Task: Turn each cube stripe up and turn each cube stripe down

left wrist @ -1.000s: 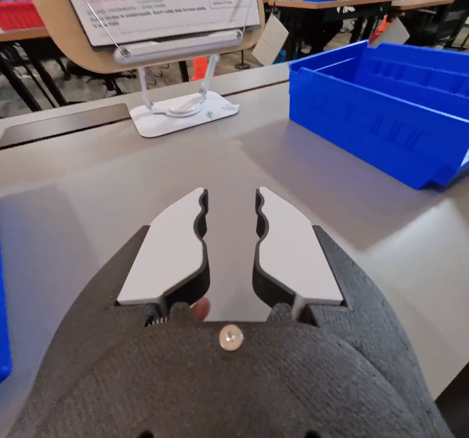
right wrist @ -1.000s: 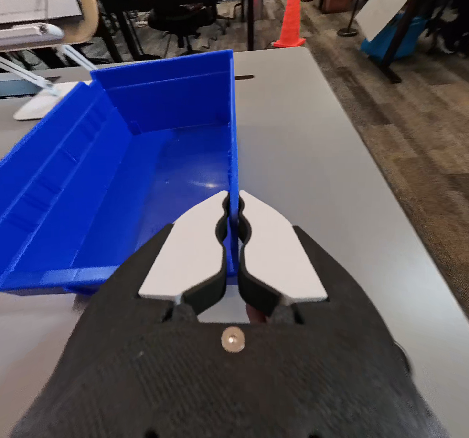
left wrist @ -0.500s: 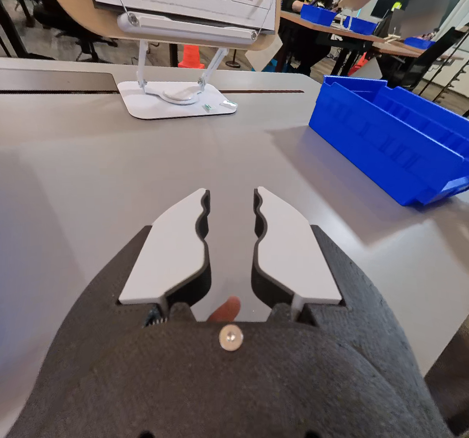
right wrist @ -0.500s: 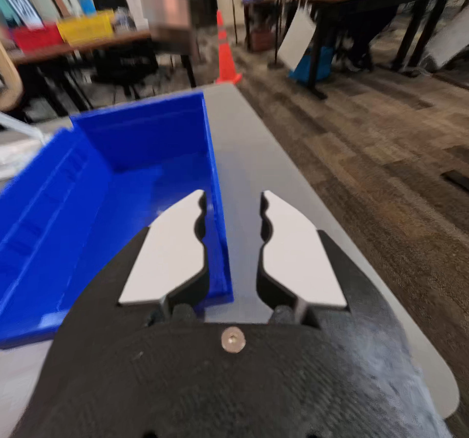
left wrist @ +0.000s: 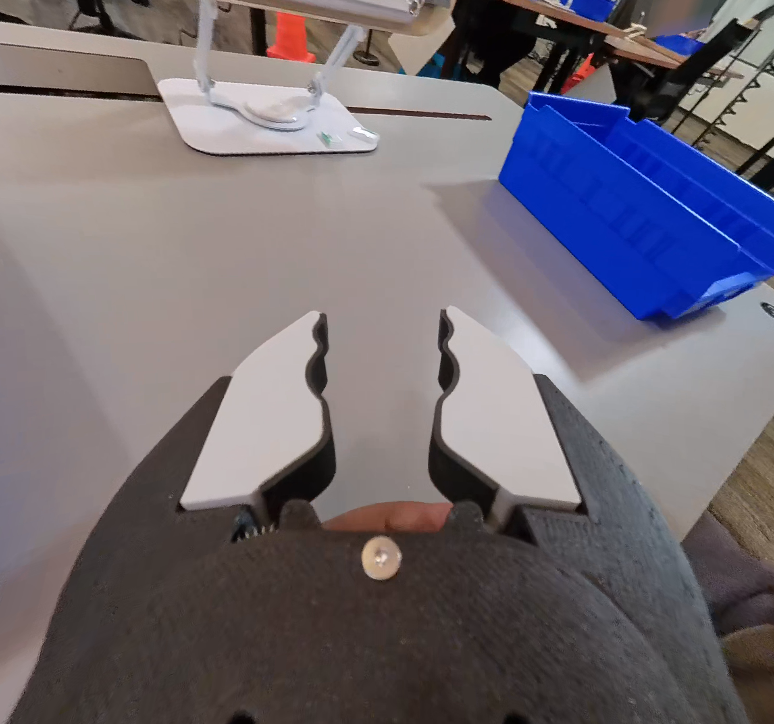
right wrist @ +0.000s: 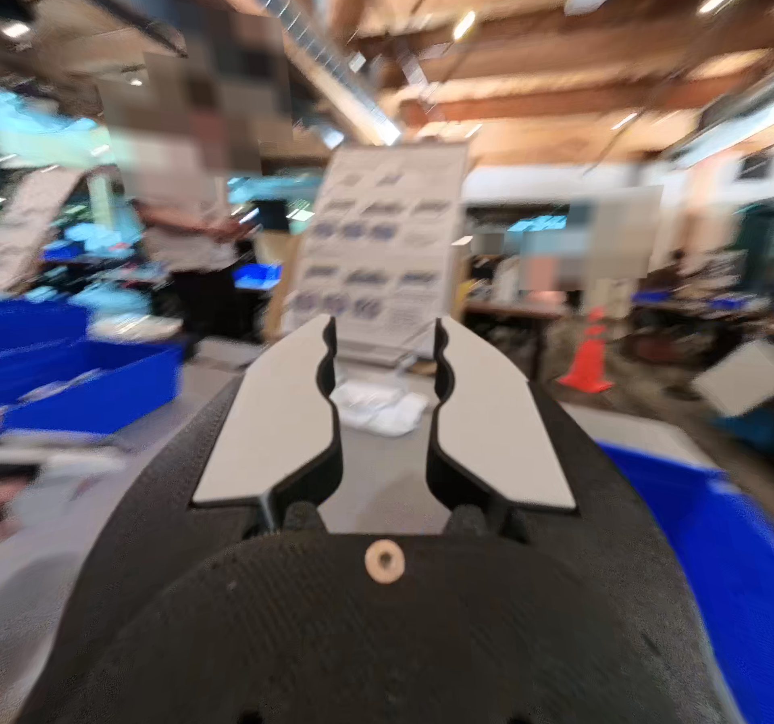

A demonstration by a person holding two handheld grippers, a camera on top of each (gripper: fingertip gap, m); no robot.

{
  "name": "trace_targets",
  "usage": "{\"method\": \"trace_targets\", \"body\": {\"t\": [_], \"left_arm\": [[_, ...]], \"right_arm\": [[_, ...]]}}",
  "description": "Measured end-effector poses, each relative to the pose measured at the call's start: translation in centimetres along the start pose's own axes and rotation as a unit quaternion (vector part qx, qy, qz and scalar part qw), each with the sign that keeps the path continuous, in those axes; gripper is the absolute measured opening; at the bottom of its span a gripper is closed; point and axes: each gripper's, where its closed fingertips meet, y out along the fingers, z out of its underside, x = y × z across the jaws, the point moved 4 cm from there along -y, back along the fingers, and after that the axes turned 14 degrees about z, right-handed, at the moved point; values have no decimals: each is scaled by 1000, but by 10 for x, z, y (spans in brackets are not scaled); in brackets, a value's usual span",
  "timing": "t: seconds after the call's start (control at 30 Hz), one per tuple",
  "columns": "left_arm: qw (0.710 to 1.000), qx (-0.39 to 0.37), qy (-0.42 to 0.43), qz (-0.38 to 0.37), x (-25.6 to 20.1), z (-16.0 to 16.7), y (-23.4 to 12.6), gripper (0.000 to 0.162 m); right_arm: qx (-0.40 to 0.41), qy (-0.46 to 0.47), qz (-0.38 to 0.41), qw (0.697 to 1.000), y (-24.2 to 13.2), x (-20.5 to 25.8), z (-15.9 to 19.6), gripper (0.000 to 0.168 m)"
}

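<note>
My left gripper [left wrist: 382,318], black-bodied with white-plated fingers [left wrist: 268,410], hangs low over the bare grey tabletop [left wrist: 209,243] with its fingers spread apart and nothing between them; a fingertip of my hand shows just behind the gap. Ahead stands the white metal document stand [left wrist: 268,125] carrying a printed sheet, and off to the right sits a blue plastic storage bin [left wrist: 628,217], well apart from the gripper. My right gripper [right wrist: 384,326] is likewise released and empty, tilted up toward the ceiling, its view badly motion-blurred; I can make out the same kind of stand [right wrist: 377,406] beyond its fingers, a blue bin corner [right wrist: 720,569] at lower right and an orange traffic cone [right wrist: 586,360] on the floor. The striped cubes are not visible in either view, so I cannot say where they lie or which way their stripes face. Judging from the task alone, I expect small, light, rigid blocks that may skid on this smooth tabletop; I would pinch each across two opposite flat faces, near the middle, leaving the striped face free to roll over.
</note>
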Motion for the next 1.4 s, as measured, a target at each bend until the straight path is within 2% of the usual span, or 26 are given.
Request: {"method": "trace_targets", "body": {"t": [0.13,0.23,0.3,0.37,0.43,0.5,0.57,0.73,0.8,0.93,1.1,1.2,1.3,1.4], "left_arm": [[1000,-1,25,-1,7,-6,-10,45],[998,22,49,-30,22,-3,-18,46],[996,6,57,-61,32,-11,-26,47],[993,-49,53,-90,39,-25,-39,46],[989,-98,42,-102,42,-33,-49,45],[985,-106,46,-129,48,-32,-52,48],[977,-114,71,-163,52,-35,-55,50],[933,-132,187,-277,58,-46,-80,53],[917,-123,196,-324,64,-44,-92,52],[928,-62,146,-337,79,-21,-100,45],[908,-27,108,-404,101,-5,-123,24],[925,-13,62,-375,107,6,-127,29],[934,-32,15,-356,108,8,-136,14],[930,-24,18,-365,110,10,-148,5]], "right_arm": [[159,8,-129,979,-6,107,97,62],[217,-7,-174,960,-20,143,134,65],[219,-44,-194,955,-21,150,136,65],[208,-45,-196,957,-19,146,132,62],[225,51,-195,953,-19,140,132,58],[270,156,-221,924,-20,141,133,62],[293,211,-238,902,-19,143,133,63],[318,218,-258,886,-19,151,140,66],[318,222,-272,880,-19,157,137,66],[303,176,-289,891,-19,171,135,65],[303,158,-328,881,-23,195,135,63],[318,188,-340,865,-22,201,135,63],[328,204,-340,858,-18,202,137,63],[330,201,-338,858,-16,203,140,62]]}}
